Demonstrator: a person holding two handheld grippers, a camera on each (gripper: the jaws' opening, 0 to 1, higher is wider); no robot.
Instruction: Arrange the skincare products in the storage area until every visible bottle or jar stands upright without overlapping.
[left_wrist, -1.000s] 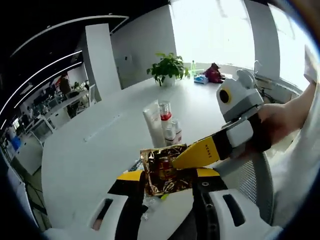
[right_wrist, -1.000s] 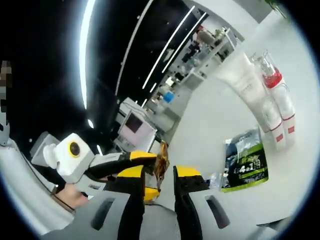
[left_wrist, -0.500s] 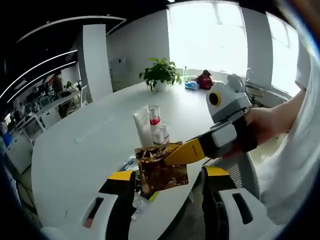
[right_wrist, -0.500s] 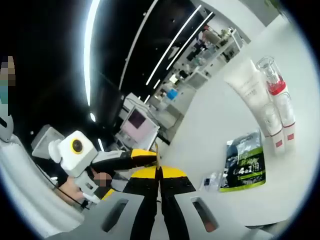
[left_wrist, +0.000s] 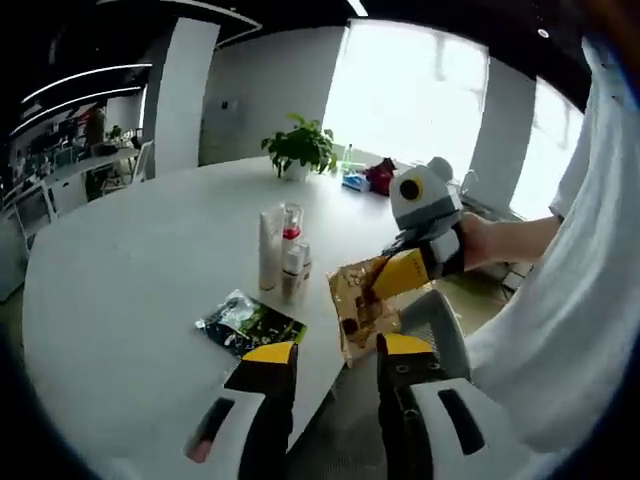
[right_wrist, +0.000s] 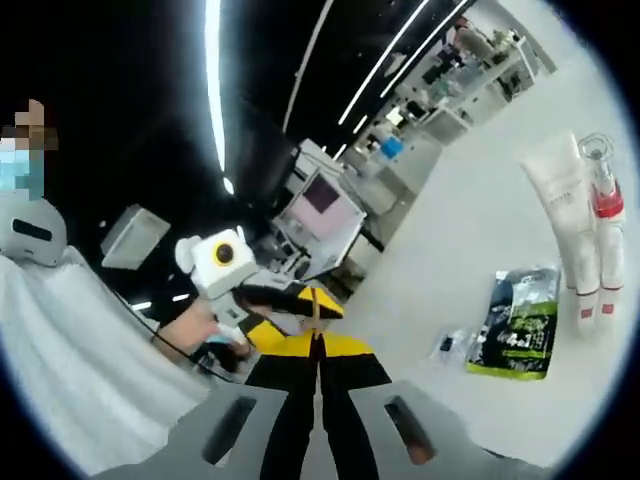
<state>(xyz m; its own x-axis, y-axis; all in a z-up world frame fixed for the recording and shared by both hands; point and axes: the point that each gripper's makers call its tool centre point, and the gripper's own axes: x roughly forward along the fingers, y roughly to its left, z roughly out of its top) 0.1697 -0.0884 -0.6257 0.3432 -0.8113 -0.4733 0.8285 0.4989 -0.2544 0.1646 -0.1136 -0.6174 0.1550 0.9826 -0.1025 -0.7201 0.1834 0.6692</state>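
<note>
A wide white counter (left_wrist: 130, 290) curves through the left gripper view, with a potted plant (left_wrist: 297, 150) far off at its back edge near the bright windows. A person's white sleeve (left_wrist: 570, 330) covers the right side of that view, and the hand (left_wrist: 478, 242) coming out of it holds the right gripper (left_wrist: 385, 285), which is clenched on the upper edge of a gold foil pouch (left_wrist: 362, 310) hanging beyond the counter's near edge, clear of the surface. The left gripper (left_wrist: 330, 358) sits below it with its yellow-tipped jaws apart and nothing between them, just beside the pouch's lower corner. On the counter, a green and black sachet (left_wrist: 248, 325) lies flat near the edge. Behind it a white tube (left_wrist: 268, 250) stands upright, close beside a clear bottle with a red band (left_wrist: 291, 232) and small white bottles (left_wrist: 297, 268), all upright in one tight cluster. In the right gripper view the same sachet (right_wrist: 520, 335) lies near the tube (right_wrist: 562, 195), and the jaws are pressed together on the pouch's thin edge (right_wrist: 316, 305).
</note>
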